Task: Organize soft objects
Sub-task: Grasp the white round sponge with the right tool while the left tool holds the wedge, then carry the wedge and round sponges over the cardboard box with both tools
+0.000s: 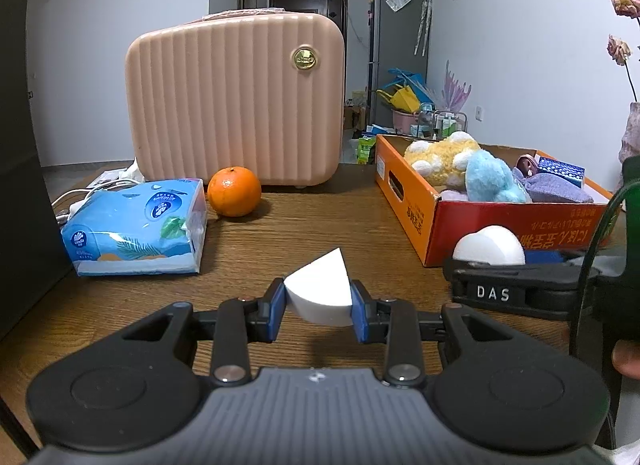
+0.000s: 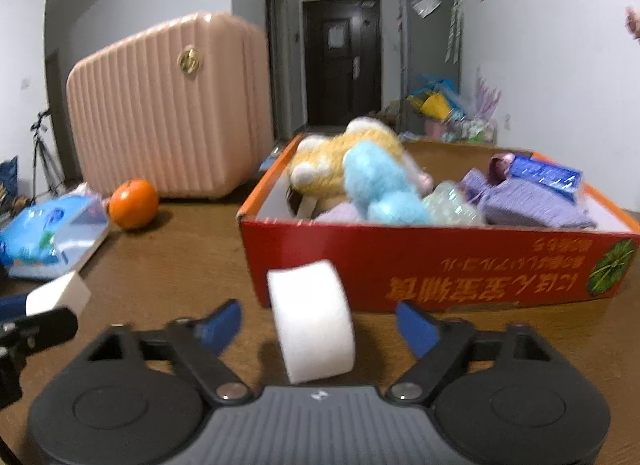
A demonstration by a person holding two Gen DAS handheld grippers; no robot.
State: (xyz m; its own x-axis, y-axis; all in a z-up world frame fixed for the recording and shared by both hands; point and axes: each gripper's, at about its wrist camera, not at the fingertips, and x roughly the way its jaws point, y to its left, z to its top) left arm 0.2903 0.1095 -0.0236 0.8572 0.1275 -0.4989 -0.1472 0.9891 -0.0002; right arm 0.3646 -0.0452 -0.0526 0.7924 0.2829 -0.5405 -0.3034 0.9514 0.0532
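Foam roll stood between parted jaws, before the box

The right gripper [image 2: 319, 323] straddled the upright white foam piece [image 2: 311, 323], pads clear of it; the left gripper [image 1: 319, 301] clamped a foam wedge [image 1: 319, 291]; orange box [image 2: 432, 265] ahead.

A ribbed pink suitcase [image 1: 236, 101] stood upright at the far side of the wooden table [image 1: 320, 225]. An orange [image 1: 234, 192] sat just in front of it, with a blue tissue pack [image 1: 138, 227] to its left. Far behind, a grey cabinet [image 1: 400, 45] stood against the right wall.
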